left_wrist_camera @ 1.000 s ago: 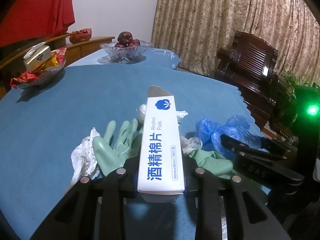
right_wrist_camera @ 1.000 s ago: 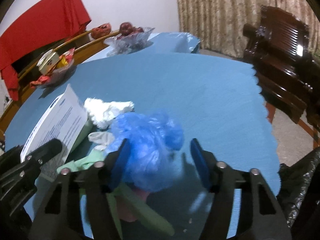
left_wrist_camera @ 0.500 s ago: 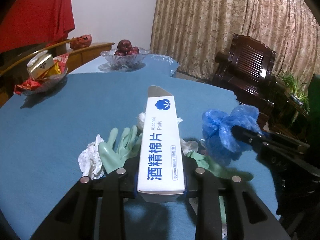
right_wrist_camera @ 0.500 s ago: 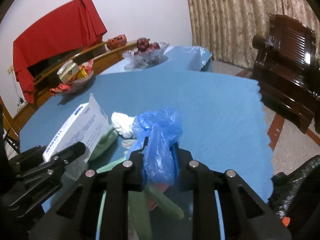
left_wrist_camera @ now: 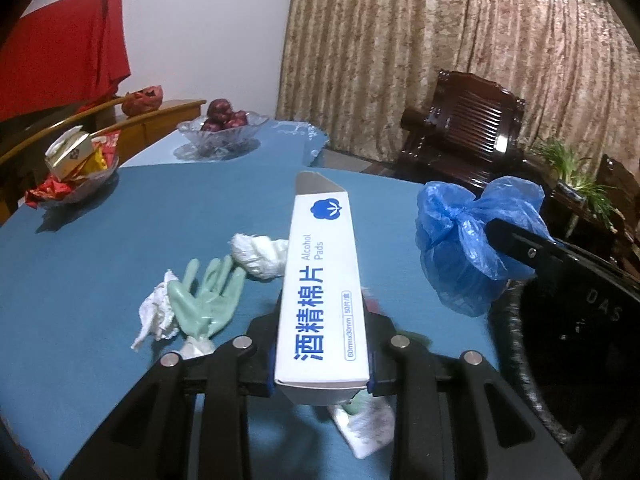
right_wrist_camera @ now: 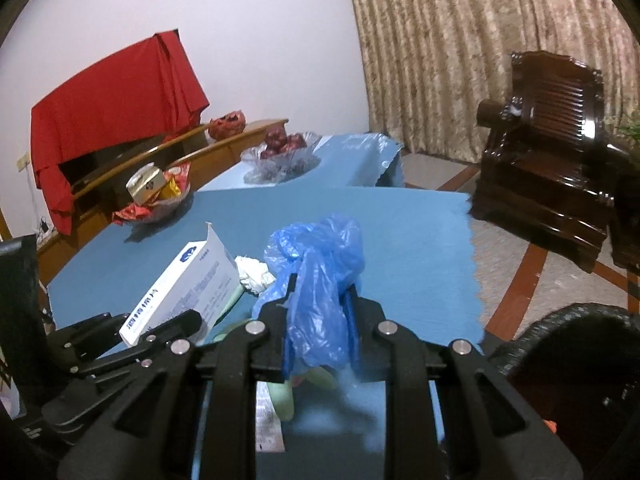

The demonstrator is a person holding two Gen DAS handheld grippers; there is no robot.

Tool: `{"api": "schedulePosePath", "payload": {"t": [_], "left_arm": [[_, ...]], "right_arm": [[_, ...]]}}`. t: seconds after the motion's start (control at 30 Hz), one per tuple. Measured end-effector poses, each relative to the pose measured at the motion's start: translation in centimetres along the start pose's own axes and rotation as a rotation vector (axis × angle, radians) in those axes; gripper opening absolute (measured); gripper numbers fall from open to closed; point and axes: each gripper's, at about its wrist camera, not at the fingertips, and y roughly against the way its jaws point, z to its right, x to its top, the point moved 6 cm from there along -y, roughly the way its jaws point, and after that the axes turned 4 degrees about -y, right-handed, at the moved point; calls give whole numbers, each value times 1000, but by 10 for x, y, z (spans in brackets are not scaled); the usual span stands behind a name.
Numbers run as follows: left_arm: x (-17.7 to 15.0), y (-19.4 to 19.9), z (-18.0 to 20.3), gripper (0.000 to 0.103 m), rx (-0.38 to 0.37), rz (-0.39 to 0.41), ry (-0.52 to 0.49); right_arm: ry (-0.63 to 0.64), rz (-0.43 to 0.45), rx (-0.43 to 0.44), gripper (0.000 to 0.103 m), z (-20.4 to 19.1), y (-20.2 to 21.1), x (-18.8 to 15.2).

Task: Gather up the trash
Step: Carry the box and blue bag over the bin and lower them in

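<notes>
Both hands are loaded and lifted above the tabletop (left_wrist_camera: pixel 80 264): the left hand-held gripper (left_wrist_camera: pixel 322 354) clamps the alcohol-pad box (left_wrist_camera: pixel 322 288), the right hand-held gripper (right_wrist_camera: pixel 318 330), jaws just closed, pinches the blue plastic bag (right_wrist_camera: pixel 320 280). Next, I judge, carry both to the dark bin (right_wrist_camera: pixel 580 364) at near right.

- left gripper (left_wrist_camera: pixel 322 354): clamped on the alcohol pad box (left_wrist_camera: pixel 322 284), raised above the table's near edge, tilted down
- right gripper (right_wrist_camera: pixel 318 320): jaws just closed, pinching the blue plastic bag (right_wrist_camera: pixel 320 276), lifted off the table
</notes>
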Motion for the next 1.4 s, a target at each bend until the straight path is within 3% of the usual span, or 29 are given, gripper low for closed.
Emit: {"api": "schedulePosePath", "payload": {"t": [0.63,0.9,1.2,1.3,1.33,1.4], "left_arm": [[0,28,154,30,-250,20,-151],[-2,23,216,30,-344,19,-210],[-15,-1,276,30,-425,-39,-267],[-17,-6,288,40,-457,-61,-277],[-18,-7,290,48,-461,-62,-278],[-17,-6,292,55,-468,-59,-281]], "right_arm": [[-78,107,-242,20,103,138,-23],[-124,117,-347,20,149,171,-44],[-165,78,-444,21,195,182,-73],[-180,64,-478,25,207,183,-82],[-184,63,-488,28,211,184,-84],[-196,58,-507,41,219,186,-90]]}}
